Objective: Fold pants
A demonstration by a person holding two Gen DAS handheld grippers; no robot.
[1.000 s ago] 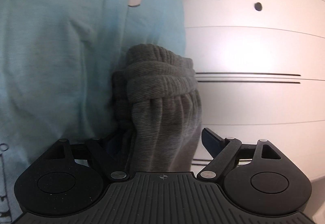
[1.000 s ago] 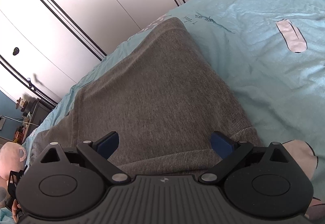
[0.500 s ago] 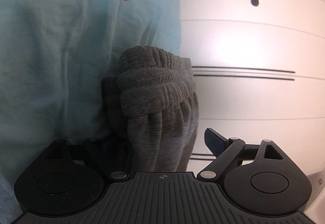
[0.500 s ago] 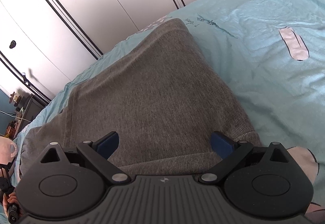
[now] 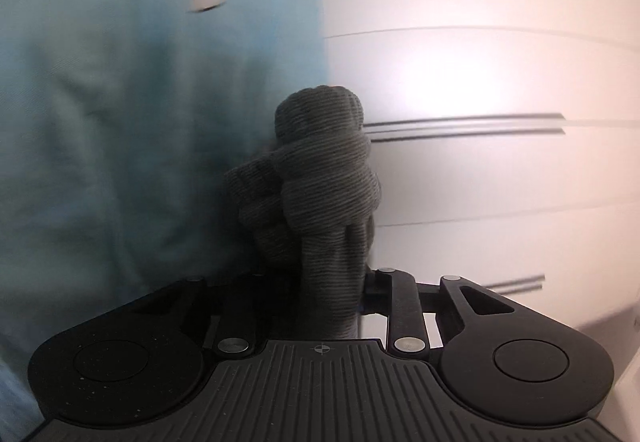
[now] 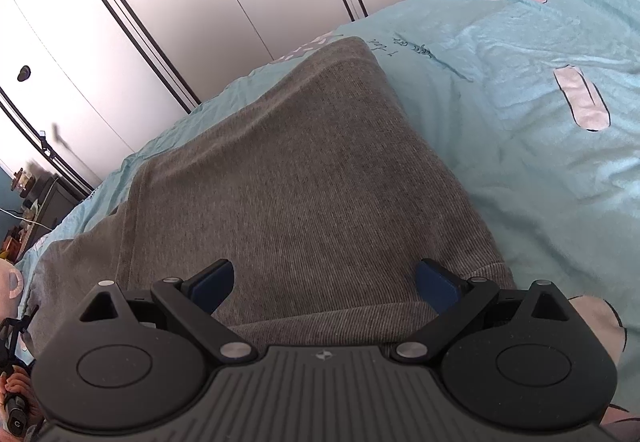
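Grey ribbed pants (image 6: 304, 177) lie folded flat on a light blue bedsheet (image 6: 540, 169) in the right wrist view. My right gripper (image 6: 324, 282) is open, its blue-padded jaws spread over the near edge of the fabric. In the left wrist view my left gripper (image 5: 324, 282) is shut on a bunched end of the pants (image 5: 320, 185), which stands up between the jaws. The fingertips are hidden by the cloth.
White wardrobe doors (image 6: 180, 21) with dark seams stand beside the bed; they also show in the left wrist view (image 5: 480, 81). The sheet (image 5: 120, 101) carries pink and white prints. A cluttered shelf (image 6: 24, 193) sits at the far left.
My left gripper has closed on the bunched pants end and is moving; its view is blurred. My right gripper stays open over the pants, shifted only slightly.
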